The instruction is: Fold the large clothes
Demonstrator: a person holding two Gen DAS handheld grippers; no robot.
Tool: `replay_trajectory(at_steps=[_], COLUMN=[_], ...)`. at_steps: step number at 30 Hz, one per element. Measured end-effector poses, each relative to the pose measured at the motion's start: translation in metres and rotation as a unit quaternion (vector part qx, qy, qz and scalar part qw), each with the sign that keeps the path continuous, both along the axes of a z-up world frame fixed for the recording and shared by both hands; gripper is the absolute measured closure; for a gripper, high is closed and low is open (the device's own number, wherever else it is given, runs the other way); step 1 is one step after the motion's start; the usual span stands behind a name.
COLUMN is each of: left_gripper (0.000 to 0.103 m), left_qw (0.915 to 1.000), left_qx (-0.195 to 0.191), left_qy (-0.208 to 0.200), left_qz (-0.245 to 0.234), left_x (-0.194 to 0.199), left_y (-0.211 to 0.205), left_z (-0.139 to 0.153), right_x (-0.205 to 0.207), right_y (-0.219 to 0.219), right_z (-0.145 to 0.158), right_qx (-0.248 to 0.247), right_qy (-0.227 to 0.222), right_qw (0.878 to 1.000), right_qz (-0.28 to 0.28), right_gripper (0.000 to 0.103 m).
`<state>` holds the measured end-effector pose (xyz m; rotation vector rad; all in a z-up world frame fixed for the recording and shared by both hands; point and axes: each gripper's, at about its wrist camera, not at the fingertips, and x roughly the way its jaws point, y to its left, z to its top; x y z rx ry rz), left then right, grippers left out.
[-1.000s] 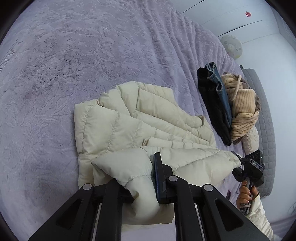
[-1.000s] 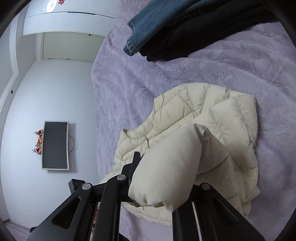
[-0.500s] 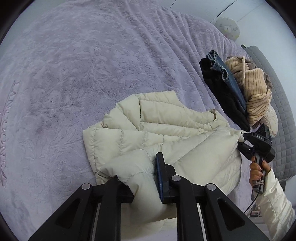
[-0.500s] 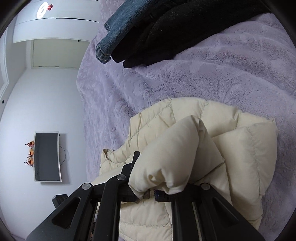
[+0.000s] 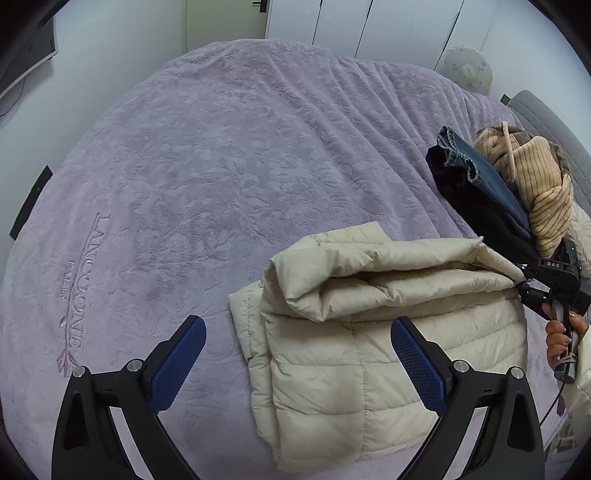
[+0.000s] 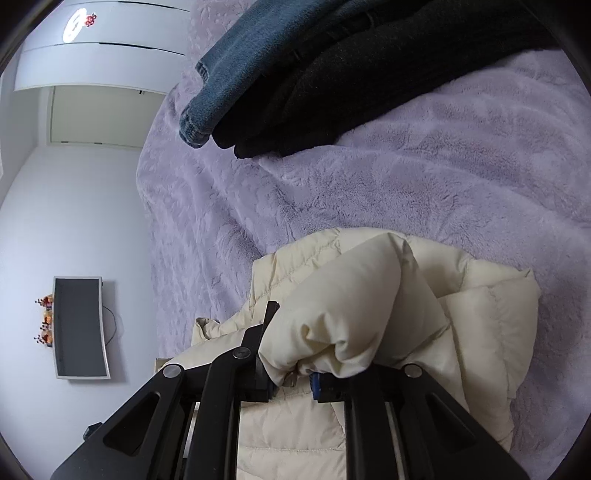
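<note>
A cream quilted jacket (image 5: pixel 351 354) lies partly folded on the purple bedspread (image 5: pixel 221 177). My left gripper (image 5: pixel 299 354) hangs above the jacket's lower left part. Its jaws are opening wide and its blue pads (image 5: pixel 177 362) are bare, gripping nothing. In the left wrist view my right gripper (image 5: pixel 524 282) holds the corner of the top fold at the jacket's right side, slightly lifted. In the right wrist view the right gripper (image 6: pixel 291 373) has a puffy fold of the jacket (image 6: pixel 351 306) bunched between its jaws. These jaws are opening a little and the fabric is still caught in them.
A pile of clothes sits beyond the jacket at the right: jeans (image 5: pixel 480 173), a black garment (image 5: pixel 469 199) and a tan ribbed sweater (image 5: pixel 535 181). A hand (image 5: pixel 561 339) grips the right tool. A grey padded headboard (image 5: pixel 554 122) borders the bed. White wardrobes (image 5: pixel 369 26) stand behind it.
My left gripper let go of the jacket's fold, opened wide and rose. The fold now lies on the jacket. My right gripper carried its fold further across the jacket.
</note>
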<state>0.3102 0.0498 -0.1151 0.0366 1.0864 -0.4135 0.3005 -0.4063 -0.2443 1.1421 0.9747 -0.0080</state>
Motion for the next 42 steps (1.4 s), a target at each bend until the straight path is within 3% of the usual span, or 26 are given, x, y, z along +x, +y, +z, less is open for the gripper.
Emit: replay_trajectory(at_steps=[2,3,8,9,11,12,15,20,28,35,42], left_gripper=[0.002,0.002,0.002,0.002,0.002,0.002,0.002,0.002,0.002,0.002,0.002], left_qw=[0.9999,0.9999,0.9994,0.9994,0.9996,0.9997,0.9999,0.9992,0.9979,0.9973,0.9957], left_qx=[-0.009,-0.011,-0.01,-0.005,-0.002,-0.004,-0.003,0.038,0.053,0.062,0.074], left_qy=[-0.002,-0.003,-0.012,-0.015,-0.014,-0.013,-0.012,-0.005,0.02,0.023,0.027], left_qz=[-0.008,-0.011,-0.031,-0.031,-0.025,-0.02,-0.008,0.011,0.031,0.033,0.048], left_x=[-0.005,-0.008,-0.018,-0.018,-0.015,-0.012,-0.002,0.016,0.031,0.035,0.028], left_y=[-0.008,-0.013,-0.035,-0.039,-0.045,-0.048,-0.056,-0.069,-0.066,-0.066,-0.055], left_z=[0.0,0.0,-0.003,-0.005,-0.011,-0.013,-0.025,-0.06,-0.101,-0.101,-0.078], right_x=[-0.002,-0.005,-0.027,-0.032,-0.041,-0.046,-0.054,-0.049,-0.037,-0.038,-0.042], right_y=[-0.002,-0.003,-0.008,-0.006,0.002,0.005,0.016,0.03,0.027,0.027,0.033], right_z=[0.012,0.019,0.045,0.047,0.05,0.049,0.041,0.019,-0.012,-0.013,0.012], right_qx=[-0.016,-0.026,-0.078,-0.09,-0.112,-0.122,-0.126,-0.15,-0.167,-0.175,-0.189], right_qy=[-0.01,-0.016,-0.017,-0.013,-0.008,-0.003,-0.004,0.016,0.032,0.045,0.064], right_qw=[1.0,1.0,0.997,0.996,0.993,0.992,0.991,0.986,0.983,0.981,0.978], right_qz=[0.0,-0.004,-0.004,0.001,0.019,0.03,0.053,0.073,0.066,0.064,0.064], right_gripper=[0.049,0.03,0.028,0.029,0.049,0.067,0.08,0.08,0.084,0.086,0.082])
